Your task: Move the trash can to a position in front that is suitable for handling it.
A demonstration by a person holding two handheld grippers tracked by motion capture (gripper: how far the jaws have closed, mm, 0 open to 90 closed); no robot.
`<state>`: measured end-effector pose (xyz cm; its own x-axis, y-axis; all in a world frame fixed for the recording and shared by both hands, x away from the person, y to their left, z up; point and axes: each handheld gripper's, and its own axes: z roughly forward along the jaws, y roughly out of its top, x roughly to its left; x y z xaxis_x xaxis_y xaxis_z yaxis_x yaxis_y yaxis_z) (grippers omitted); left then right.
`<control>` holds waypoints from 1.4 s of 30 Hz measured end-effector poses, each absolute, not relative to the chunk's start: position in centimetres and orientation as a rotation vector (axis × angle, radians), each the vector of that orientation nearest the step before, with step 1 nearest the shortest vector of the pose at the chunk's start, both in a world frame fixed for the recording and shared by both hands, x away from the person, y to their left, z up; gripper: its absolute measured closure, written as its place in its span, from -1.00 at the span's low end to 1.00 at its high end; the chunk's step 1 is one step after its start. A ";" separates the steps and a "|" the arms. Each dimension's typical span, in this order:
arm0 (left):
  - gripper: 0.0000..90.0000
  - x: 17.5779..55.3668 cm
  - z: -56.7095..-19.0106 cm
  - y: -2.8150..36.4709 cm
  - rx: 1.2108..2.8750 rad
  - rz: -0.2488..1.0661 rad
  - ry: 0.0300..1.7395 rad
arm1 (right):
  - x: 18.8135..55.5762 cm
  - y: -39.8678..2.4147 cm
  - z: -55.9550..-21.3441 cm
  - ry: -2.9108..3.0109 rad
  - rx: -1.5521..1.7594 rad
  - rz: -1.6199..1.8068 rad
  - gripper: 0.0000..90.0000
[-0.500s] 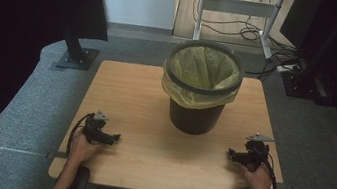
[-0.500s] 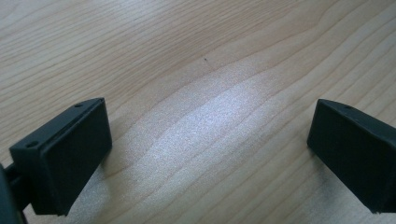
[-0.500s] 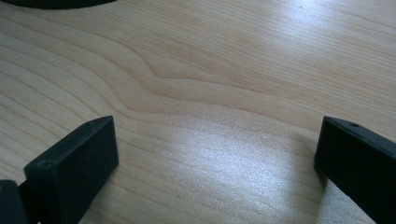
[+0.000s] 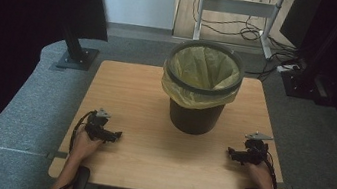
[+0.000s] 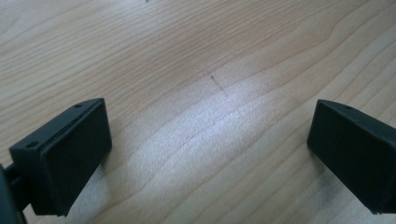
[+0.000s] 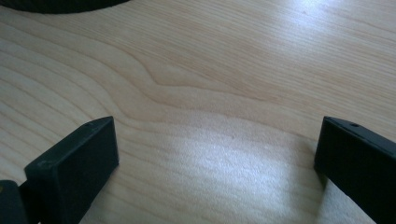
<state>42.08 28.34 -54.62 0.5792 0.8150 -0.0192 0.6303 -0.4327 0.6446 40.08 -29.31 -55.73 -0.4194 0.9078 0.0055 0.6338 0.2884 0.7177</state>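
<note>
Both grippers, left gripper (image 4: 109, 134) and right gripper (image 4: 237, 155), rest jaws apart, empty; black yellow-lined plastic bin (image 4: 201, 87) ahead between them, untouched — work not yet begun.

Two bare forearms reach in from below, each hand gripping black two-jaw tongs. The left tongs (image 4: 111, 135) and right tongs (image 4: 234, 154) point inward toward each other. Both sets of jaws stand wide apart, holding nothing.

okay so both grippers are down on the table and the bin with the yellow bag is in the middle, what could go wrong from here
The bin stands alone and looks light, so a one-sided push from the left gripper or right gripper might tip or slide it. The yellow bag drapes loosely over the rim; open jaws could snag it and pull it off.
</note>
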 end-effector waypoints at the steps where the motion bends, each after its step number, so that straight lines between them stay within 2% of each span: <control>1: -1.00 42.2 -54.6 28.3 2.206 0.393 1.147 | 40.2 -29.3 -55.7 2.158 1.387 0.920 -1.00; 9: -1.00 43.1 -54.1 27.6 2.210 0.328 1.166 | 40.5 -29.2 -55.4 2.174 1.424 0.915 -1.00; 24: -1.00 44.3 -52.0 25.8 2.170 0.343 1.072 | 41.1 -28.3 -53.3 2.194 1.351 0.924 -1.00; 42: -1.00 46.7 -49.0 23.9 2.138 0.280 1.031 | 43.0 -27.1 -50.7 2.211 1.326 0.988 -1.00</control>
<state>46.69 23.88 -48.96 0.6546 0.7475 -0.1133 0.5878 -0.4090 0.6980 42.98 -27.08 -50.66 -0.4836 0.8746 0.0339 0.6088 0.3084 0.7309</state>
